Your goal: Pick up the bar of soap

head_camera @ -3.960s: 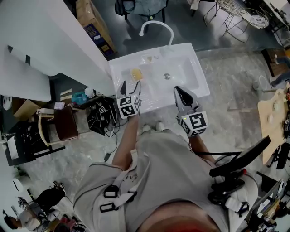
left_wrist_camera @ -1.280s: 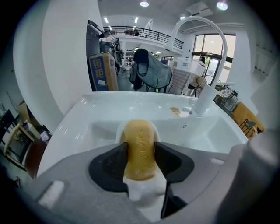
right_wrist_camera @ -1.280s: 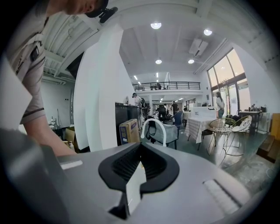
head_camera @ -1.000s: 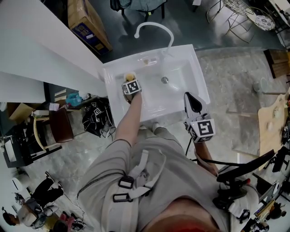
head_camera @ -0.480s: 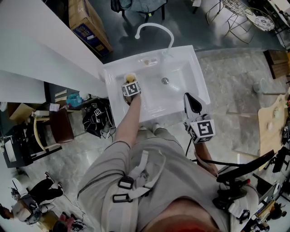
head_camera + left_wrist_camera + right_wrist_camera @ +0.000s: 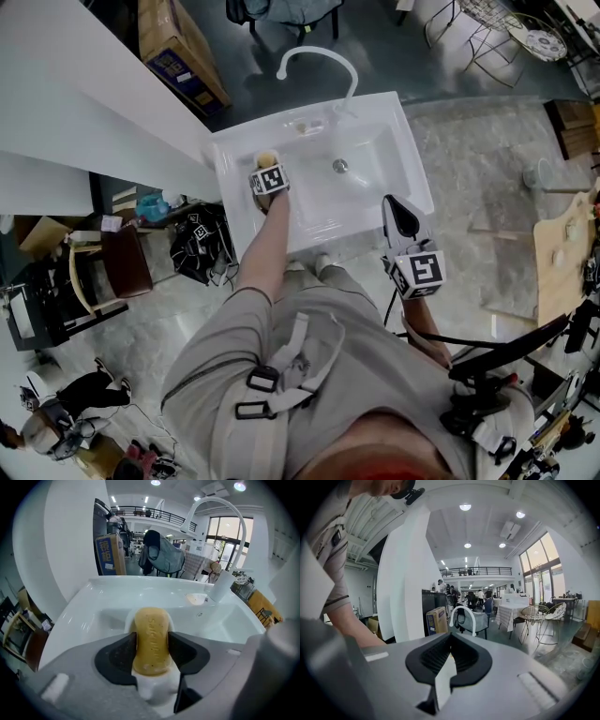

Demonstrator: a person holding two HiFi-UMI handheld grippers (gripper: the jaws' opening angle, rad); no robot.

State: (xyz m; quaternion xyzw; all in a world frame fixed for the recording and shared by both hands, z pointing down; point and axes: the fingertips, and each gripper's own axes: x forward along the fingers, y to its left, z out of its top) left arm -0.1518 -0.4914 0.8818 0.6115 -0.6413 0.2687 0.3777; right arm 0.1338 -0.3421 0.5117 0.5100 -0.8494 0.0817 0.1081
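A yellow-orange bar of soap point(image 6: 151, 630) lies in a white dish recess at the back left of the white sink point(image 6: 412, 159). My left gripper point(image 6: 151, 651) points steeply down over it, and both black pads sit against the bar's long sides. Its jaws have just been opening, with the soap between them. In the head view the left gripper point(image 6: 266, 163) covers most of the soap point(image 6: 266, 156). My right gripper point(image 6: 394, 202) hangs off the sink's front right corner, shut and empty; in its own view the right gripper point(image 6: 450, 637) points out at the room.
A curved white faucet point(image 6: 314, 56) rises at the sink's back edge, with a small soap scrap point(image 6: 194, 599) on the deck beside it. A white wall point(image 6: 84, 103) runs along the left. A cardboard box point(image 6: 178, 56) stands behind the sink.
Four seconds ago my left gripper was at the sink's front edge; now it is down at the soap. Over the last second both grippers have barely shifted.
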